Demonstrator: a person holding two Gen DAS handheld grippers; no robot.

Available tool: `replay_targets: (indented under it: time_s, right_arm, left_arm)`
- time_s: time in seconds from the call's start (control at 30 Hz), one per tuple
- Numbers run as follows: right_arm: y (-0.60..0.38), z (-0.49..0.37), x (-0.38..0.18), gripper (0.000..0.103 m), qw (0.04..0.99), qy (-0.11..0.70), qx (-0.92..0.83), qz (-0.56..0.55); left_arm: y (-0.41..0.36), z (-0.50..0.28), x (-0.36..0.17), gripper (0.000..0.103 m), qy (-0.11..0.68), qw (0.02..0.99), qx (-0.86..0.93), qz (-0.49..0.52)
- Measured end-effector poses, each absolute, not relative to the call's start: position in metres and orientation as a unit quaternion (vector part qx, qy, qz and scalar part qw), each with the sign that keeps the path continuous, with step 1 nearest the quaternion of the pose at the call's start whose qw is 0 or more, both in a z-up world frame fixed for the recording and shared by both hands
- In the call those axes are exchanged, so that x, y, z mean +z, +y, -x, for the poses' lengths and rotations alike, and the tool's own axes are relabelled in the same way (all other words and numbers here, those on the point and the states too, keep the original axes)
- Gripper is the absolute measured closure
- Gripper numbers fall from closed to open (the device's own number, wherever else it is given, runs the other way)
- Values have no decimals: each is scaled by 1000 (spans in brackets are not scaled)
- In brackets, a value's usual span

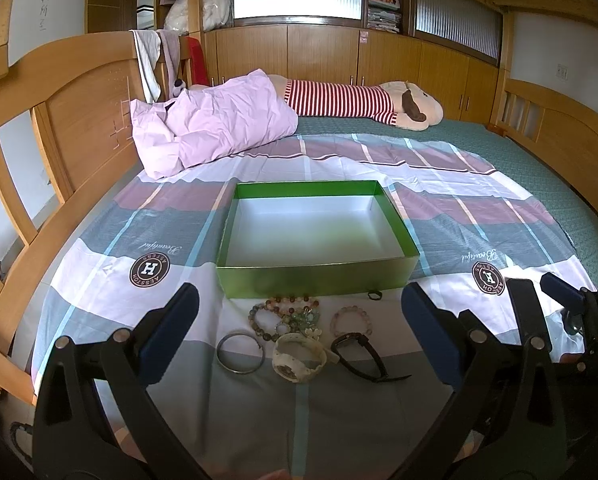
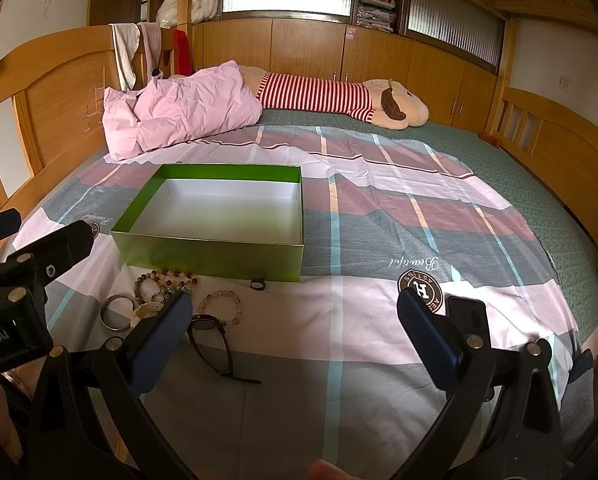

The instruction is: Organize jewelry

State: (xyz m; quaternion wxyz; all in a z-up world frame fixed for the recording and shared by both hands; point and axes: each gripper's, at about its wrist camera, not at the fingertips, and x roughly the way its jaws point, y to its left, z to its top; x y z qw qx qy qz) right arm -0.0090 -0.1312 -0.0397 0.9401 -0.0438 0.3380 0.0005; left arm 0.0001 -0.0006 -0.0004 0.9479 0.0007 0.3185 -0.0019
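Both grippers, left (image 1: pixel 299 320) and right (image 2: pixel 295 320), stood wide, holding nothing; jewelry (image 1: pixel 295 320) lay just before the box (image 1: pixel 319 276).

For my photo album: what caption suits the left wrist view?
Open left tool hovers over bracelets and watches before an empty green box.

Your right gripper's finger (image 2: pixel 167 320) hides part of the white watch (image 2: pixel 145 311) and the bead bracelets (image 2: pixel 159 280); the small ring (image 2: pixel 257 283) is too small to make out.
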Motion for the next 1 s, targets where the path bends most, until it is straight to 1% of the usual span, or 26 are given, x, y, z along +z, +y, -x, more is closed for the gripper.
replay_targets:
  time_s: [1.0]
  right_arm:
    - [-133,9,-41,2,940,339,1,42]
  left_arm:
    - [-1,-1,-1,3,320,947,-1,-1]
